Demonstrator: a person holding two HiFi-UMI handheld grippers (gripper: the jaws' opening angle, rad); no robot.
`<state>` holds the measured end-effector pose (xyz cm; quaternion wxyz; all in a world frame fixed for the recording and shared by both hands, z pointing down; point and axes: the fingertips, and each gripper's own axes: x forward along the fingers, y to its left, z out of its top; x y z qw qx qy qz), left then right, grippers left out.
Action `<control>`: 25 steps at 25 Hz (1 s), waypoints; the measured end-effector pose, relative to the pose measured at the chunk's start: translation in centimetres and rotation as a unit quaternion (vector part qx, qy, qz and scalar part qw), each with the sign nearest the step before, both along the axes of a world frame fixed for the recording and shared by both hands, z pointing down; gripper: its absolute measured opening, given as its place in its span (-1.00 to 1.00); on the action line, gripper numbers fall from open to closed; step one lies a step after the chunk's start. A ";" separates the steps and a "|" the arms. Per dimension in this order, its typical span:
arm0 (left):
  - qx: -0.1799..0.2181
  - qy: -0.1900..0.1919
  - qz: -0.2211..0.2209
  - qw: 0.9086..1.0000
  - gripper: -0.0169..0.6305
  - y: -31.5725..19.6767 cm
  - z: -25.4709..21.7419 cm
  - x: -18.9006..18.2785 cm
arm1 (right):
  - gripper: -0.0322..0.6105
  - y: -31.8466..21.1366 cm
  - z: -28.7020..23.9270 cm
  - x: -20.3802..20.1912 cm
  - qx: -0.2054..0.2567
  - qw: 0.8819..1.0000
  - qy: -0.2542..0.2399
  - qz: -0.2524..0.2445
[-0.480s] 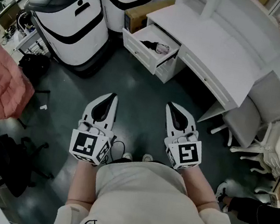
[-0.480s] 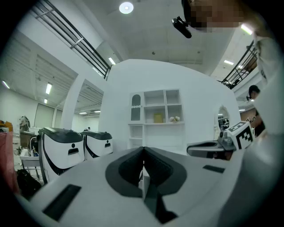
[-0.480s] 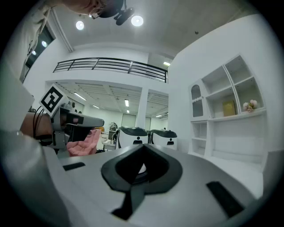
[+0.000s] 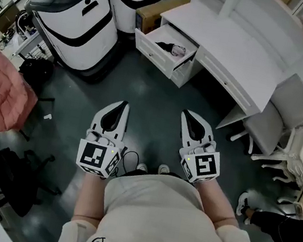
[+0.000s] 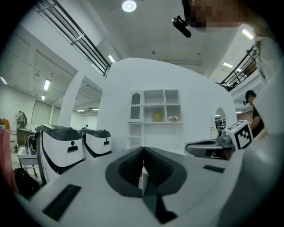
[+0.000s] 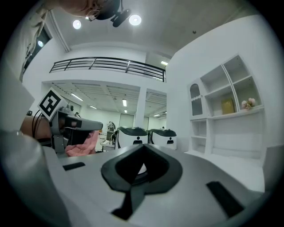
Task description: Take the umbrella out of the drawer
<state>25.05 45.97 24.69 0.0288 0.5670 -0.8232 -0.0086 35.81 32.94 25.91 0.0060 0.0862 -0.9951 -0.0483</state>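
The white drawer [image 4: 152,42] stands pulled open at the left end of the desk, far ahead of me. In it lies the umbrella [image 4: 167,48], a dark folded bundle with a pale pink part. Both grippers hover side by side over the dark floor, well short of the drawer. My left gripper [image 4: 123,104] is shut and empty; its dark pads [image 5: 133,166] meet at the tip. My right gripper [image 4: 186,113] is also shut with nothing in it, and its jaws close to a point in the right gripper view [image 6: 143,146].
A white desk [image 4: 231,50] with shelves runs along the right, with a grey chair [image 4: 280,118] beside it. Two white-and-black machines [image 4: 76,17] and a cardboard box [image 4: 157,13] stand left of the drawer. A pink cushion [image 4: 0,88] lies at the left, and another person's foot [image 4: 245,206] shows at the right.
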 end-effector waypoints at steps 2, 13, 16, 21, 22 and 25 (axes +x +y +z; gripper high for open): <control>-0.002 -0.001 0.000 1.000 -0.91 0.4 0.3 -0.3 | -0.89 0.2 0.3 -0.2 -0.007 1.000 -0.001 0.009; -0.014 0.009 -0.011 1.000 -0.91 2.7 1.4 -3.3 | -0.88 0.3 2.4 -4.4 -0.039 0.999 0.011 0.020; -0.019 0.004 -0.012 1.000 -0.91 1.9 1.7 -4.6 | -0.88 -0.9 2.8 -6.5 -0.040 0.999 0.009 0.018; -0.021 0.011 -0.030 0.999 -0.91 -1.0 2.8 -9.0 | -0.88 -4.7 3.6 -11.1 -0.046 0.999 0.002 0.008; -0.022 0.010 -0.033 0.999 -0.91 -2.0 2.9 -10.1 | -0.88 -5.8 3.7 -12.3 -0.046 0.999 0.001 0.006; -0.023 0.007 -0.037 0.999 -0.91 -5.9 2.9 -13.6 | -0.88 -9.9 4.3 -16.0 -0.054 0.999 0.003 0.006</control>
